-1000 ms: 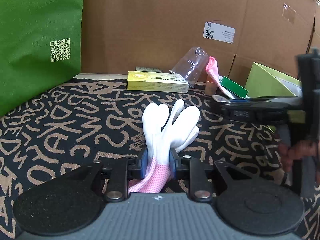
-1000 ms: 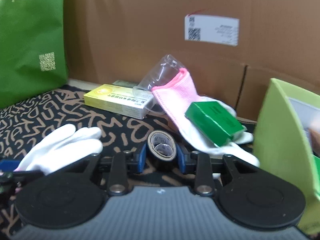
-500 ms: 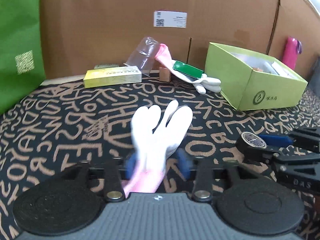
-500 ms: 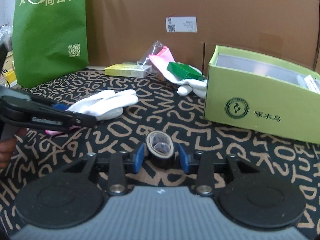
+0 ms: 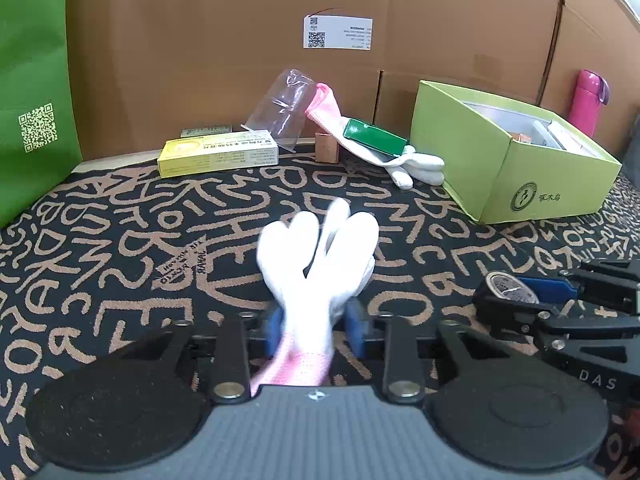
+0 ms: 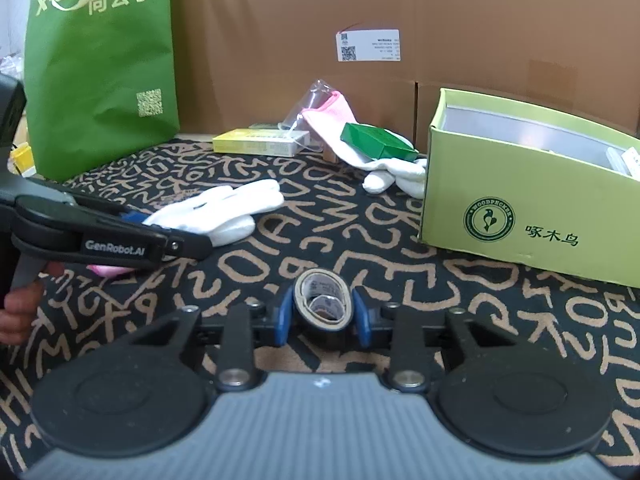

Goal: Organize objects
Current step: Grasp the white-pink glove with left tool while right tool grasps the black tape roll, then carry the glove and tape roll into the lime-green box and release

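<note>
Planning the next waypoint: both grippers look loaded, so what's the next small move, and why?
Probably carry the right gripper forward and to its right, over the open lime-green cardboard box, and release there. Its blue pads clamp the black roll of tape, and that box sits just ahead with items already inside. The left gripper, just closed on the white glove with the pink cuff, can wait.

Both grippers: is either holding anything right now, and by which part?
Left gripper is shut on the white glove near its pink cuff, having just closed. Right gripper is shut on the tape roll, pads on its flat sides.
</note>
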`<state>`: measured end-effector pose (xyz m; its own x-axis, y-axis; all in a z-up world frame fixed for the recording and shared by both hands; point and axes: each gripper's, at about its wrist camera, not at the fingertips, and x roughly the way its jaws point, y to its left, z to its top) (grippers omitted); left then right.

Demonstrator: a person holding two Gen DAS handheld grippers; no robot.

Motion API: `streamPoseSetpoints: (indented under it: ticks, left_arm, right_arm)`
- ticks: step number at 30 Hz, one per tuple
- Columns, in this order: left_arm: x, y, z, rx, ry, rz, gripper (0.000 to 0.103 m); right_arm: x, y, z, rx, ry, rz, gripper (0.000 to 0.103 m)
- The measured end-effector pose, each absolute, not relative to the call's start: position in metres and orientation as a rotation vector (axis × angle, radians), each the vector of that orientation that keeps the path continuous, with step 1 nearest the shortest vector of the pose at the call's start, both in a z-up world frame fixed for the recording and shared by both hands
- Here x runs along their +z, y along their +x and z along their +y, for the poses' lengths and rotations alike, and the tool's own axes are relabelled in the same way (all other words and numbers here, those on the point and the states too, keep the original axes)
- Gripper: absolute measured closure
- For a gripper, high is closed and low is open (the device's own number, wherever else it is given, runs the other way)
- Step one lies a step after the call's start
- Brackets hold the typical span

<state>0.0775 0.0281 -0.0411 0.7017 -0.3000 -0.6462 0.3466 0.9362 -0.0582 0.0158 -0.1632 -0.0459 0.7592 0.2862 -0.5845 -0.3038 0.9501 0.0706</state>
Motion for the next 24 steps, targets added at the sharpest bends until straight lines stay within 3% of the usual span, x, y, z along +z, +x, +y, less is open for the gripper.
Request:
streamPoseSetpoints:
  ticks: [11, 24]
  left_arm:
    - [0.007, 0.064, 0.006, -0.526, 0.003, 0.609, 0.087]
    - [0.067, 0.108, -0.106, -0.688, 0.006, 0.476, 0.087]
  right_arm:
    - [-0.016, -0.001, -0.193, 0.293, 0.058, 0.514, 0.072]
    - [0.045, 0.012, -0.274, 0.038, 0.005, 0.290, 0.072]
